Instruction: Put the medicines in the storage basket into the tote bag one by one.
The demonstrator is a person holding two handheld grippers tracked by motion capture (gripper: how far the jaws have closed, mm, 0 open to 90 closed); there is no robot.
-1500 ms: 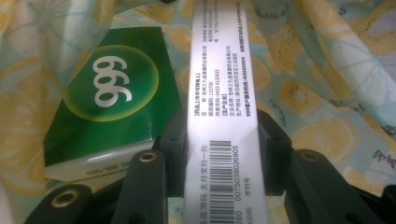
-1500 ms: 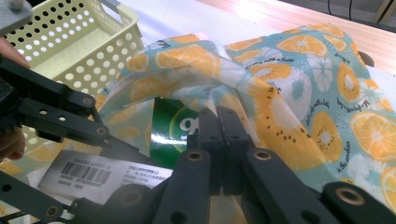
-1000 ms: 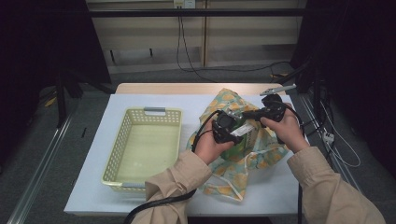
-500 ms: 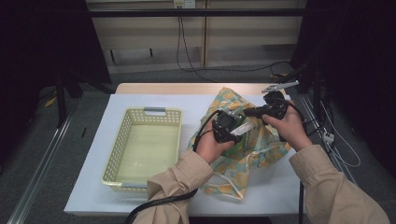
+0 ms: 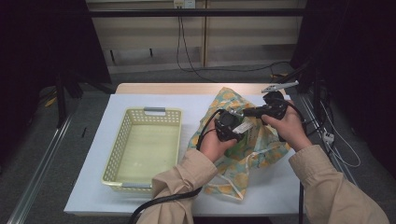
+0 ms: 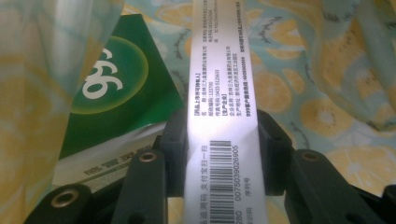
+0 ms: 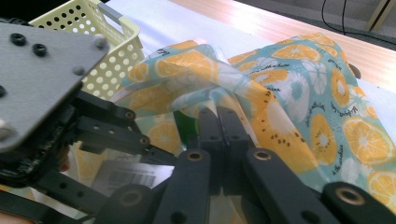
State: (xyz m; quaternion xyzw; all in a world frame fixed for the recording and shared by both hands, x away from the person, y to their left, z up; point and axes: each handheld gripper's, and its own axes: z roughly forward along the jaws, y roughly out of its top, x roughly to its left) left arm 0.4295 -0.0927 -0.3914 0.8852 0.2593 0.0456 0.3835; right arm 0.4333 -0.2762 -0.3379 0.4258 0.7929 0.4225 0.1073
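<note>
White-sided box (image 6: pixel 219 116) clamped in left hand-held gripper (image 6: pixel 219 154) (inside fruit-print bag (image 6: pixel 317 93)).

white box side (image 6: pixel 219 116), barcode number 00750390269O5

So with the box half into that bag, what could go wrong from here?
The left gripper pinches the box only across its narrow white side, so it could twist or slip as it goes deeper. The right gripper is shut on a thin fold of the fruit-print bag; if that film slides out, the mouth may collapse over the box. The bag is loose on the table, so pushing might drag it rather than fill it.
</note>
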